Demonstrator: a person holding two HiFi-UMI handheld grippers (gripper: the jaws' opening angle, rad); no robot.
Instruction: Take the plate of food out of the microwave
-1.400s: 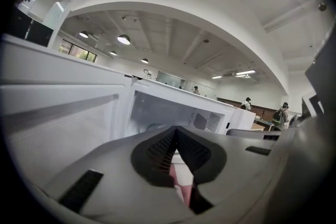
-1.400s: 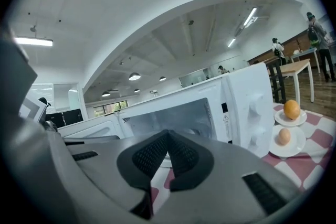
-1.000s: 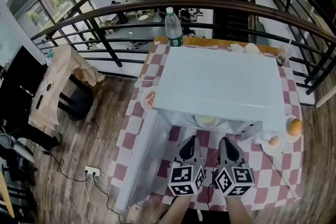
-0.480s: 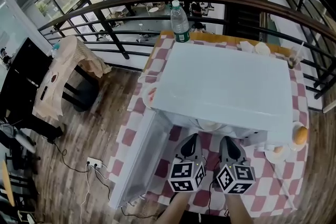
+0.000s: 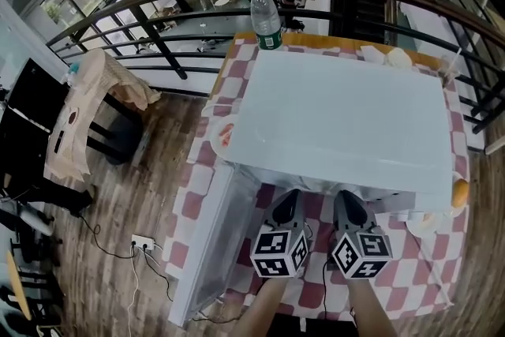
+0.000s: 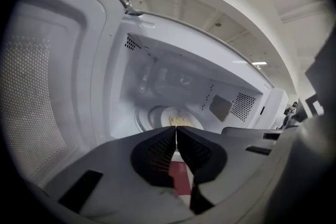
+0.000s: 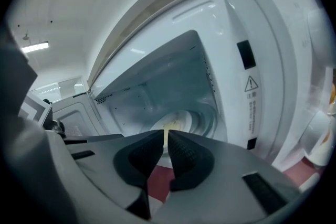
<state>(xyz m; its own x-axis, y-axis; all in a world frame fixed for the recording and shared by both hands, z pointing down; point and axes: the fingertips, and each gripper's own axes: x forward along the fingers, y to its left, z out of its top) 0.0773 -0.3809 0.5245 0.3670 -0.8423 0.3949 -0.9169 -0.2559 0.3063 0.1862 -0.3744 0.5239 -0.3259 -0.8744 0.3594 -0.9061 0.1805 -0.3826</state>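
The white microwave [image 5: 339, 114] stands on a checked table with its door [image 5: 207, 245] swung open to the left. Inside, on the turntable, lies the plate of food [image 6: 175, 117], pale with yellowish food; the right gripper view also shows the plate [image 7: 175, 124]. From the head view the oven's top hides it. My left gripper [image 5: 289, 195] is shut and empty, just outside the opening. My right gripper [image 5: 345, 196] is beside it, and its jaws have just been opening. A narrow gap shows between them with nothing in it. In their own views, left gripper [image 6: 175, 129] and right gripper [image 7: 166, 134] point at the plate.
A water bottle [image 5: 266, 18] stands behind the microwave. Small plates with food sit at its right [image 5: 460, 192] and left [image 5: 223, 136]. A black railing [image 5: 158, 4] runs behind the table. A wooden stool [image 5: 83, 114] and a power strip [image 5: 140, 243] are on the floor to the left.
The head view has shifted forward, so the microwave's top now hides the plate that showed in its mouth before. Both grippers stay side by side before the opening.
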